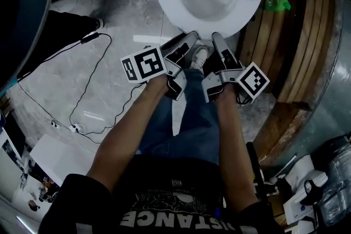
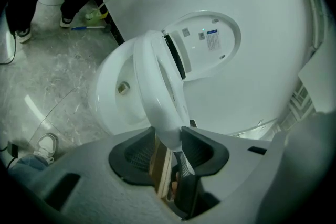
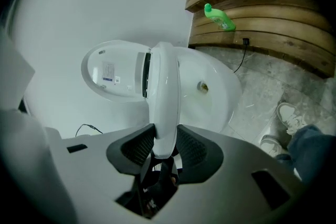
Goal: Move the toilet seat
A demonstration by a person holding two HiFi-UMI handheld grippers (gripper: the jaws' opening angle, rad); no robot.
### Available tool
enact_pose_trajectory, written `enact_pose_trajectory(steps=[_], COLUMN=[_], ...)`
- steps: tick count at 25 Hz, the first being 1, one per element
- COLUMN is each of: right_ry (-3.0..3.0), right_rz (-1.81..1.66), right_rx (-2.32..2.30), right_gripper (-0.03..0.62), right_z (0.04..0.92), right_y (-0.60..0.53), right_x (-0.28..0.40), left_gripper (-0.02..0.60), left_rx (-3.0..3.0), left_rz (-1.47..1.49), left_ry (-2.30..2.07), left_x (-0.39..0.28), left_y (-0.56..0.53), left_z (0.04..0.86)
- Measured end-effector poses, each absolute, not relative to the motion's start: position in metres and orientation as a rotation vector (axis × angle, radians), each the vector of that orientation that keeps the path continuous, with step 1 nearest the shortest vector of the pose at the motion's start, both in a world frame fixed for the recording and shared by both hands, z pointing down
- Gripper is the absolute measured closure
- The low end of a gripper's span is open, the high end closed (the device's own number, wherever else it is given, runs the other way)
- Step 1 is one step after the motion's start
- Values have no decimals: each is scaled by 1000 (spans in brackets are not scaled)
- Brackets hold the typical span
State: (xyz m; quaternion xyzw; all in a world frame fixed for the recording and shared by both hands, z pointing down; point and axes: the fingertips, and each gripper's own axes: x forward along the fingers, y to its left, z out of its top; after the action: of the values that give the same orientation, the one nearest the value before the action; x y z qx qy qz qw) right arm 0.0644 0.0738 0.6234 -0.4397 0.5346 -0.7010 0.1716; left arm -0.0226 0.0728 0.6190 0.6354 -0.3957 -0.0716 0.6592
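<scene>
the left gripper point(image 2: 169, 140) has its jaws clamped on the front edge of the toilet seat point(image 2: 157, 81), with the white rim pinched between them. the right gripper point(image 3: 164, 145) holds the same front edge just beside it, and its jaws are closed on the seat in the same way. the seat stands tilted up off the toilet bowl point(image 2: 118, 97), between the bowl and the raised lid point(image 2: 210, 44) behind it. a green bottle point(image 3: 219, 17) rests on the wooden slats point(image 3: 262, 34) next to the toilet.
</scene>
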Motion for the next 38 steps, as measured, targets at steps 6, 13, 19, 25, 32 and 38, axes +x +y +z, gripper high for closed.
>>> enact_pose_trajectory(steps=[6,13,19,25,32,38], right_ry=[1517,1575,1666,1741,1797,1909], right_rz=[-1979,-1965,-1942,-1932,-1911,-1870], right_rx=[-1227,-1199,-1176,-1113,-1009,-1015], right_gripper=[464,467,467,467,467,467], right_z=[575,528,491,459,425,406], right_y=[67,55,40,31,13,-3], right_x=[68,64,63,59,56,59], left_gripper=[423,425,425,425,425,425], left_rx=[1435,1445,1463,1487,1517,1556], left_rz=[-207,-256,-282,-316,-347,-375], left_ry=[-903,-924,-946,-983,-1026,-1052], left_x=[-20,-26,-29,-33,-33,-34], left_y=[66,52,37,27,12,-3], left_z=[571,523,486,452,421,396])
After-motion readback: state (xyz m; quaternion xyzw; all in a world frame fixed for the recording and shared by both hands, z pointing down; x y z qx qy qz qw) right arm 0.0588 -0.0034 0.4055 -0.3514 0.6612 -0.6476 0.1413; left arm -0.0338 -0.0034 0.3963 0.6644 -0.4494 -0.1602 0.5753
